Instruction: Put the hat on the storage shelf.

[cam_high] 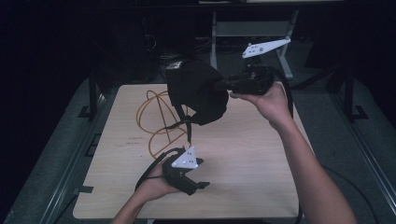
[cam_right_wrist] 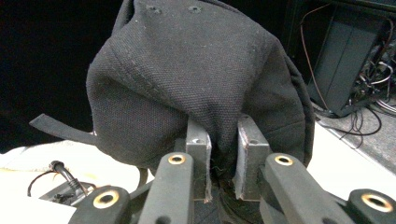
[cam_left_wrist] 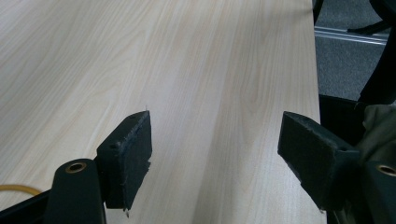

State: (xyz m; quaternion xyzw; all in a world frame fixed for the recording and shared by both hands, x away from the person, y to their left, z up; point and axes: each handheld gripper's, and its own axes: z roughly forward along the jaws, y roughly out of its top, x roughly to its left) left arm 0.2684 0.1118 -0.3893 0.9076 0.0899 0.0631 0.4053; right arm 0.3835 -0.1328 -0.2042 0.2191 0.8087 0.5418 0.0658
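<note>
Black fabric cap (cam_high: 196, 93) pinched in right claw (cam_right_wrist: 223, 163), lifted above wooden surface (cam_high: 243, 154).
Left claw (cam_left_wrist: 215, 154) wide, holding nothing; orange cable (cam_high: 156, 116) coiled beneath cap.

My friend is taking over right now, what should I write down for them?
Right gripper: shut on a fold of the black cloth bag, holding it up in the air over the far side of the table.
Left gripper: open, nothing between its fingers, low over the near part of the table.
A strap hangs down from the bag. An orange cable lies looped on the table under it.
Done: bag lifted.
Left: probably getting the free gripper onto the bag.
</note>
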